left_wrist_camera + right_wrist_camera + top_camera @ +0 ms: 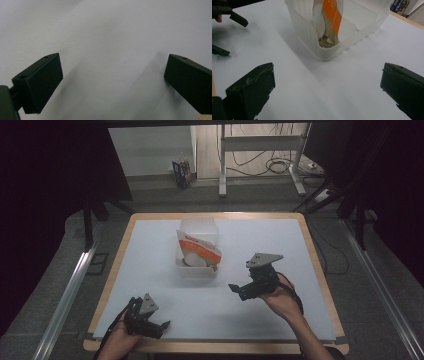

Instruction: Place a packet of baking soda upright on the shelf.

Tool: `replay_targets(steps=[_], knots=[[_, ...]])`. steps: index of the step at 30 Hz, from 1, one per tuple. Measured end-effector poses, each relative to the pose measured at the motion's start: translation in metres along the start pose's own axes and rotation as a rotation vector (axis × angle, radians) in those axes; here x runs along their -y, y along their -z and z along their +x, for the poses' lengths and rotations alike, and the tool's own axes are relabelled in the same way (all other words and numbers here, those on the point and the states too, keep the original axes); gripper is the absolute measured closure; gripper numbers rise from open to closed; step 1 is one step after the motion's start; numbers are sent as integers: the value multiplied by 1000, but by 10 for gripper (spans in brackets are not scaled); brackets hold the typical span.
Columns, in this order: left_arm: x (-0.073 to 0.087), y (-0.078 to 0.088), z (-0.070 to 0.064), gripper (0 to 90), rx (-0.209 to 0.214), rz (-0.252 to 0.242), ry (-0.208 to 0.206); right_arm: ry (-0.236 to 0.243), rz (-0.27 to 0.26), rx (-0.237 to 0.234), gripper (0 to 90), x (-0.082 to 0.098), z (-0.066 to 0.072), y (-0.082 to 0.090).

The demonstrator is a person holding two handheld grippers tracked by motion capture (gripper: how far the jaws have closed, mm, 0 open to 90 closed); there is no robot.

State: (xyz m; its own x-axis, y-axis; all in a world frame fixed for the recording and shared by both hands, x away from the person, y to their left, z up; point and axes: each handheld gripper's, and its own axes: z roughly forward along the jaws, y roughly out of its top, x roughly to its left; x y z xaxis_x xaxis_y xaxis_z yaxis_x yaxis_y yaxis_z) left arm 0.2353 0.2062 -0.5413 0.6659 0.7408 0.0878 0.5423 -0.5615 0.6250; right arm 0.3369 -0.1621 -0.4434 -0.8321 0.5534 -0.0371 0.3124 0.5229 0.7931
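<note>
Translucent plastic makes up the tub [197, 265] that stands near the middle of the white table [150, 250] in the high view, with an orange-and-white snack bag [199, 251] leaning inside it. The right gripper [239, 291] hovers just right of the tub and nearer the person, tilted towards it, while the left gripper [162, 327] sits low at the near edge, well apart from the tub.

In the left gripper view, the fingers [40, 82] stand wide apart over bare white table [110, 37], holding nothing.

In the right gripper view, the fingers [253, 91] are likewise spread wide and empty, and the tub [329, 50] lies straight ahead with the bag [332, 15] upright inside; the left gripper [223, 35] shows far off at the upper left.

This looks like the approach step, with the right gripper lining up on the tub or its bag. The next move probably calls for advancing forward and down, bringing the fingers either side of the bag's top or the tub's near wall before closing.
</note>
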Motion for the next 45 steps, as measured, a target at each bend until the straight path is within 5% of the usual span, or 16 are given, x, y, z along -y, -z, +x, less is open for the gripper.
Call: replay_targets(steps=[45], knots=[[0, 0, 0, 18, -2, 1, 2, 3, 7, 82, 0, 41, -5, 46]])
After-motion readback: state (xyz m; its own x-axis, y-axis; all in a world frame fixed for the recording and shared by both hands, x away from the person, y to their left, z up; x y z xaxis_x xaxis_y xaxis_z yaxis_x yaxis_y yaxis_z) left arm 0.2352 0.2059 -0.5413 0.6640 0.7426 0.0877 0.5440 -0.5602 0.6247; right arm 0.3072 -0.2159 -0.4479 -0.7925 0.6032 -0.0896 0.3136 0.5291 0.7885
